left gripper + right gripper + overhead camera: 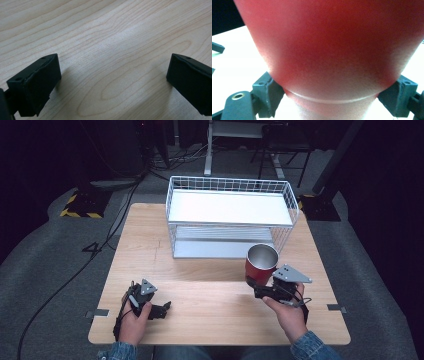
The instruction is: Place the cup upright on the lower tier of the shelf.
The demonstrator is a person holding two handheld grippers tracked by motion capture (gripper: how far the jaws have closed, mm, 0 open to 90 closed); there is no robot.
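A red cup (261,262) with a bare steel inside stands upright just in front of the right corner of the white wire rack (295,212). My right gripper (257,282) is shut on the red cup low on its body. In the right gripper view the cup (332,50) is held between the jaws of the right gripper (334,92), one pad on each side of its narrow base. I cannot tell whether the base touches the table. My left gripper (167,306) rests open on the wooden table (210,325) at front left. In its own view the left gripper (113,77) has only bare wood between the jaws.
The two-tier rack has a white upper shelf (230,207) and a lower grey shelf (220,247), both bare. Cables (100,245) trail over the grey floor at left. Beyond the table stand a desk frame and a chair base (280,150).
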